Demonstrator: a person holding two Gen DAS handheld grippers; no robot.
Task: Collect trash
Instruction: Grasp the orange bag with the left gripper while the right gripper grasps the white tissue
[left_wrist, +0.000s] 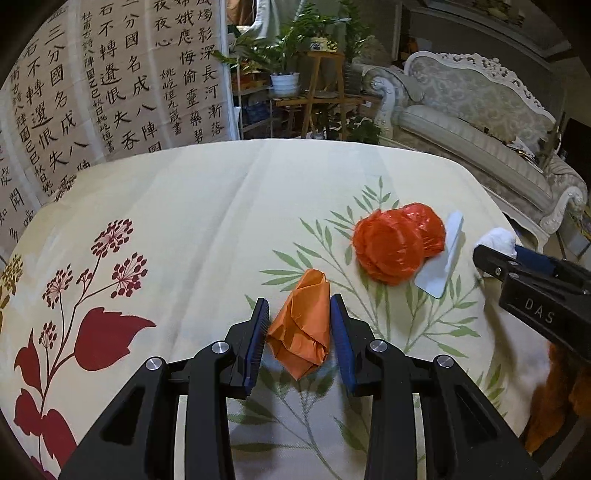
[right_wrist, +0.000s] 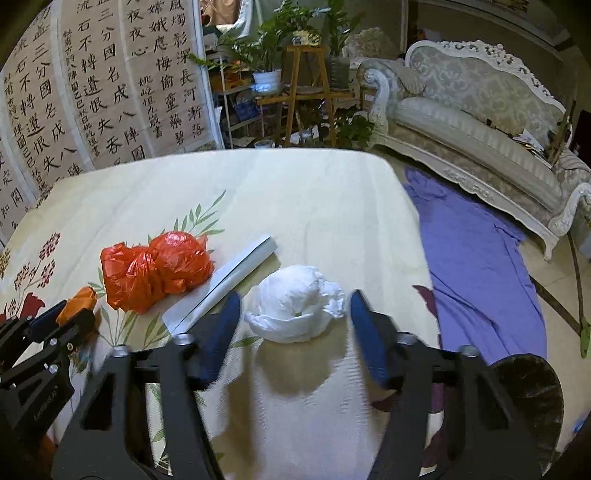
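A folded orange paper scrap (left_wrist: 303, 321) lies on the flowered tablecloth between the fingers of my left gripper (left_wrist: 298, 308); the right pad touches it and a small gap shows on the left, so the jaws are open around it. A crumpled white tissue wad (right_wrist: 295, 306) lies between the wide-open fingers of my right gripper (right_wrist: 291, 306), touching neither pad. A crumpled red plastic bag (left_wrist: 397, 240) (right_wrist: 155, 269) and a folded grey-white paper strip (left_wrist: 443, 258) (right_wrist: 229, 277) lie between the two grippers. The right gripper (left_wrist: 491, 260) shows at the left view's right edge.
The table (right_wrist: 314, 184) ends at its right edge near the right gripper. A dark round bin (right_wrist: 532, 391) stands below that edge. A purple cloth (right_wrist: 476, 266) lies on the floor. A sofa (right_wrist: 480, 129), plant stands and a calligraphy screen stand behind.
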